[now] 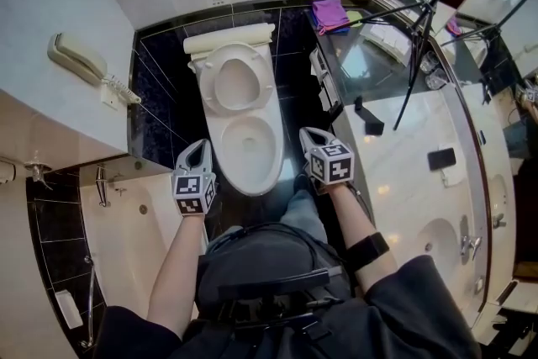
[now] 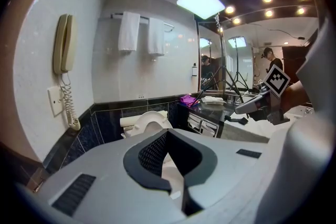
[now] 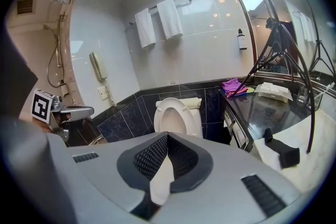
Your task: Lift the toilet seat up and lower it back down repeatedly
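Your left gripper [image 1: 200, 145] [image 2: 167, 132] has its jaws closed tip to tip with nothing between them, and your right gripper [image 1: 306, 131] [image 3: 167, 135] is closed and empty in the same way. The toilet seat [image 1: 208, 88] [image 2: 149, 115] [image 3: 176, 103] stands raised at the back of the toilet, leaning toward the tank [image 1: 229, 39], with the bowl [image 1: 252, 185] open in front of it. Neither gripper touches the seat: both hang at the near end of the bowl, the left just off its front-left edge and the right just off its front-right edge, with the seat well ahead of them and between their lines of aim. In both gripper views the upright seat shows past the closed tips, beyond the jaws. A wall phone [image 1: 76, 59] hangs to your left, and a purple cloth [image 1: 329, 13] lies at the far corner of the counter [image 1: 403, 172] on your right.
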### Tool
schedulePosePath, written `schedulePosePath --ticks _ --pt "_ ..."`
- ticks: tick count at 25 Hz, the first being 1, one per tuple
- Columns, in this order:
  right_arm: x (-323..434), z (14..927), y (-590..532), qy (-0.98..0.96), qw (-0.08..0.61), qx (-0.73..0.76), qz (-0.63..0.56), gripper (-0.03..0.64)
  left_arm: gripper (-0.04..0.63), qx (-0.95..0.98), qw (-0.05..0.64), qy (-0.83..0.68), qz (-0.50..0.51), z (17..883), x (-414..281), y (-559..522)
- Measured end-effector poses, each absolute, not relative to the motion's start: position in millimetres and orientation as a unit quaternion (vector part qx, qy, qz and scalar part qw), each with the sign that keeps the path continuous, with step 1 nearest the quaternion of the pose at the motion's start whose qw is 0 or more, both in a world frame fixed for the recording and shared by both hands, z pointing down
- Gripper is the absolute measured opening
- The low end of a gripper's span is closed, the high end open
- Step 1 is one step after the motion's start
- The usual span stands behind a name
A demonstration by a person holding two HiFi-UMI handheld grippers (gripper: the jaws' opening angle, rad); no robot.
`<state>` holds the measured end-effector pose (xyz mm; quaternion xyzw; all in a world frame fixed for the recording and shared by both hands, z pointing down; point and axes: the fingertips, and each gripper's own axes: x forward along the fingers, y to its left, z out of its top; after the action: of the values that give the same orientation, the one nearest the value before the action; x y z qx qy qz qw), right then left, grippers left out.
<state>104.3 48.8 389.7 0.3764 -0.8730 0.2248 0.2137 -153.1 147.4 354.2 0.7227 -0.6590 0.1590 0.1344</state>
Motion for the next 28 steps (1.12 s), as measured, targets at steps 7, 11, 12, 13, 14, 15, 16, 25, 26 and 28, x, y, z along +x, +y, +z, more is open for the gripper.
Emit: schedulePosePath --ticks 7,11,12,13,14,15,16,25,26,28 --pt "99.0 398.6 54.4 -0.875 0.217 0.366 0.232 0.017 0.0 0.718 0.127 -0.665 0.162 352.4 -152.3 147.0" --pt "101.4 400.7 51.9 -0.876 0.218 0.365 0.23 0.017 0.0 0.717 0.129 -0.665 0.165 353.8 -147.4 143.7" --pt "102.3 400.1 51.0 -0.876 0.217 0.365 0.229 0.017 0.0 0.718 0.128 -0.664 0.165 354.0 -145.8 142.7" --pt "103.6 399.7 49.5 -0.876 0.217 0.366 0.227 0.017 0.0 0.718 0.127 -0.664 0.166 354.4 -144.4 141.7" --pt "105.2 399.4 47.5 -0.876 0.219 0.367 0.222 0.017 0.0 0.718 0.127 -0.664 0.166 354.7 -143.4 140.3" --pt "107.1 399.3 44.6 -0.876 0.221 0.37 0.216 0.017 0.0 0.718 0.128 -0.664 0.166 354.8 -142.5 138.5" --pt "109.0 399.5 41.0 -0.875 0.225 0.374 0.209 0.017 0.0 0.717 0.13 -0.664 0.166 354.5 -141.7 136.6" --pt "100.1 396.0 -16.4 -0.877 0.276 0.369 0.134 0.081 0.0 0.697 0.138 -0.683 0.169 357.8 -150.1 108.9" --pt "94.8 393.5 -24.9 -0.879 0.282 0.363 0.126 0.082 0.0 0.696 0.139 -0.684 0.168 358.4 -150.0 102.8" --pt "83.9 392.4 -42.2 -0.882 0.296 0.35 0.11 0.102 0.0 0.693 0.142 -0.687 0.168 359.4 -149.4 91.1"
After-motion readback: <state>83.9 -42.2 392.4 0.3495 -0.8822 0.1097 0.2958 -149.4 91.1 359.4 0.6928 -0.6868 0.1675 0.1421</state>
